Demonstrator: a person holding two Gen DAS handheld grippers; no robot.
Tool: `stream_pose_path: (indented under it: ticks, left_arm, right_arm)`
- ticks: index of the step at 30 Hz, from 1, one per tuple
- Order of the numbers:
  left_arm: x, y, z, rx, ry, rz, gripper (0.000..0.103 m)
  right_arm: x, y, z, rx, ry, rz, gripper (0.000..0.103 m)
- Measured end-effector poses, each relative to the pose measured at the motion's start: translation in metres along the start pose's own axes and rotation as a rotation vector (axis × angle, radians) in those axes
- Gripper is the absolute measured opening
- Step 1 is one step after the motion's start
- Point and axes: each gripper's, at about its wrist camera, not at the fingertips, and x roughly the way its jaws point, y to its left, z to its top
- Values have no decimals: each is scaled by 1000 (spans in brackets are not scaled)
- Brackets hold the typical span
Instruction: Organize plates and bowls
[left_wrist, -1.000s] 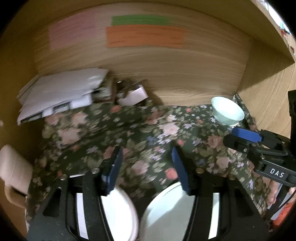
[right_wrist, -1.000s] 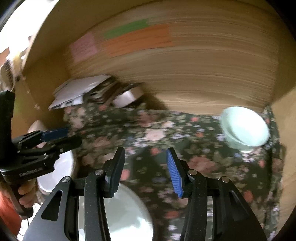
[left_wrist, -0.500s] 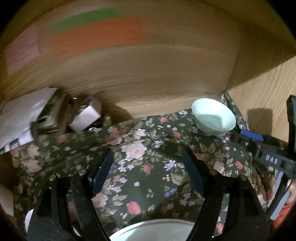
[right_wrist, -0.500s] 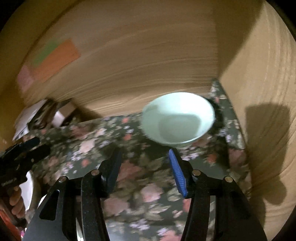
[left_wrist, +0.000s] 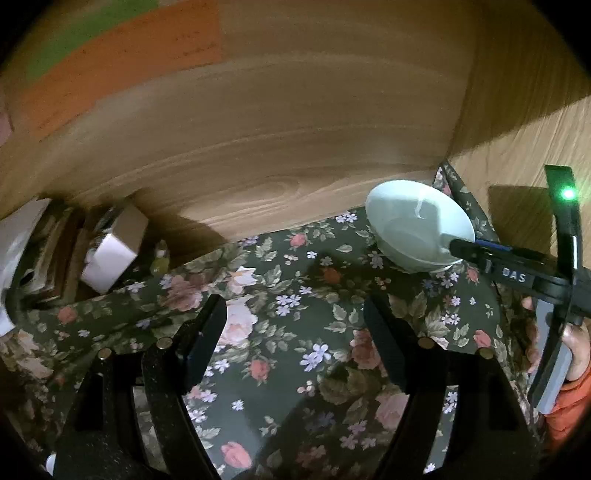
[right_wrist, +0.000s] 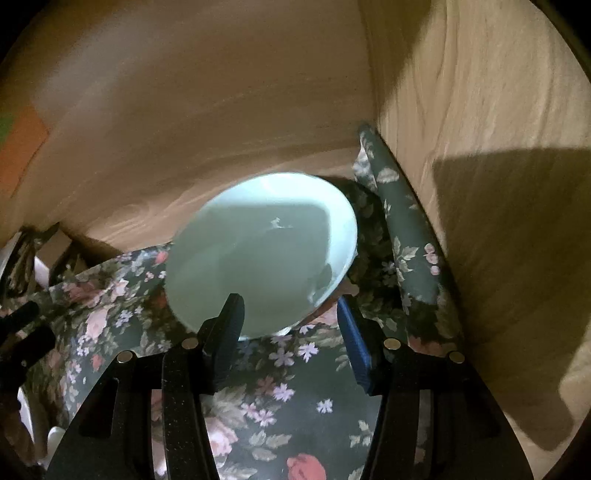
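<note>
A pale green bowl (left_wrist: 417, 229) (right_wrist: 258, 254) stands upright on the floral cloth (left_wrist: 295, 332) in the back right corner of a wooden cubby. My right gripper (right_wrist: 288, 321) is open at the bowl's near right rim. Its left finger (right_wrist: 229, 325) overlaps the bowl's inside and its right finger (right_wrist: 352, 343) is just outside the rim; neither pad visibly presses. In the left wrist view the right gripper (left_wrist: 476, 251) reaches in from the right with a tip over the rim. My left gripper (left_wrist: 293, 332) hovers open over bare cloth, left of and nearer than the bowl.
A small white box (left_wrist: 114, 254) and a stack of papers (left_wrist: 18, 240) lie at the back left. The wooden back wall (left_wrist: 295, 147) and right side wall (right_wrist: 480, 184) close in the corner. The cloth bunches up against the side wall (right_wrist: 402, 229). A hand in an orange sleeve (left_wrist: 572, 369) holds the right gripper.
Both grippers have moved forward and right toward the bowl in the corner. The white plates at the bottom have left both views. The left jaws stand wider than a second ago.
</note>
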Motion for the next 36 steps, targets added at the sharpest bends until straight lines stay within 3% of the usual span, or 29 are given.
stream_pose_path:
  ticks: [9, 17, 26, 33, 36]
  left_arm:
    - [17, -1, 3, 6, 24, -16, 76]
    - [20, 0, 3, -1, 36, -29, 76]
    - [20, 4, -9, -11, 73, -20, 76]
    - [21, 15, -27, -34, 122, -2, 76]
    - [24, 17, -33, -44, 146, 5, 76]
  right_arm:
    - [20, -1, 3, -5, 42, 1, 49]
    - [19, 9, -3, -66, 78, 41, 27]
    - [10, 57, -37, -222, 147, 161, 19]
    - [-5, 79, -62, -284, 165, 202, 18]
    - [-9, 82, -64, -264, 149, 199, 27]
